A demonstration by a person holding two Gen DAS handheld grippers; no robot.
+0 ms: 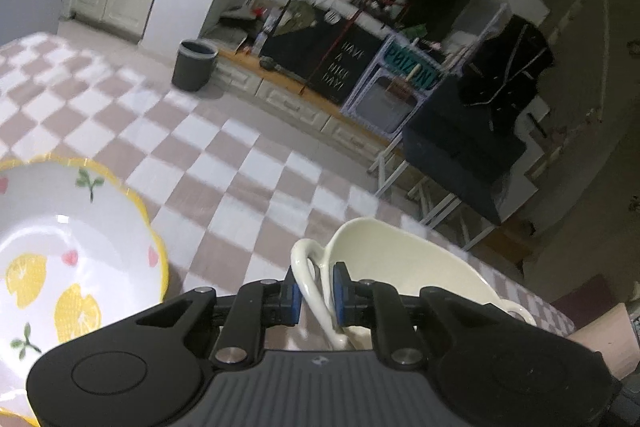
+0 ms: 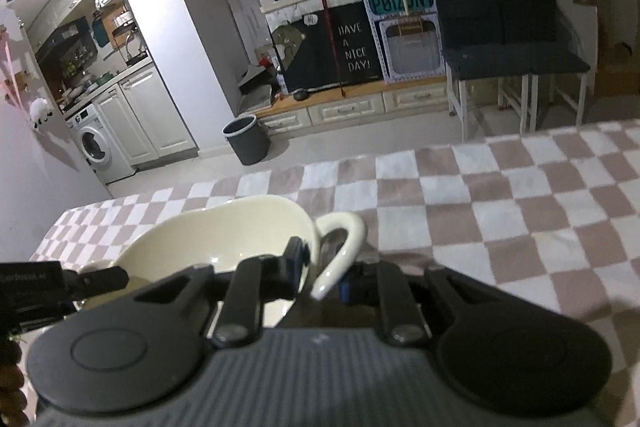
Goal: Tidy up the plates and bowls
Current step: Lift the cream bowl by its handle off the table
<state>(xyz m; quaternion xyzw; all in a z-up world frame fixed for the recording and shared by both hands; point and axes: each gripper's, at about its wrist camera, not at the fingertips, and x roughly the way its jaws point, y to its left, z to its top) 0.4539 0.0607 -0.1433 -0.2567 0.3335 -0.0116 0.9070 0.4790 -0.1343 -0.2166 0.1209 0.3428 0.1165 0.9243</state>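
One table (image 1: 240, 163) with a pink and white checked cloth is carrying the dishes. On it I am counting two dishes: one wide plate (image 1: 60, 247) with a yellow rim and painted lemons, and one cream bowl (image 1: 384, 267) with a loop handle at each side, so two handles.

The bowl is sitting between the two grippers, near the table's edge. The left gripper (image 1: 314, 293) is standing almost closed, its blue pads (image 1: 340, 291) pressing on one loop handle (image 1: 308, 275) from both sides. The right gripper (image 2: 320, 275) is also nearly closed around the other loop handle (image 2: 344, 251); one finger is reaching inside the bowl and the other is sitting outside the loop, but I cannot tell whether both pads are touching it.

Only the left wrist view is showing the lemon plate, lying well left of the bowl. Only the right wrist view is showing a washing machine (image 2: 96, 143). Both views are showing one dark bin (image 2: 246, 139) on the floor.
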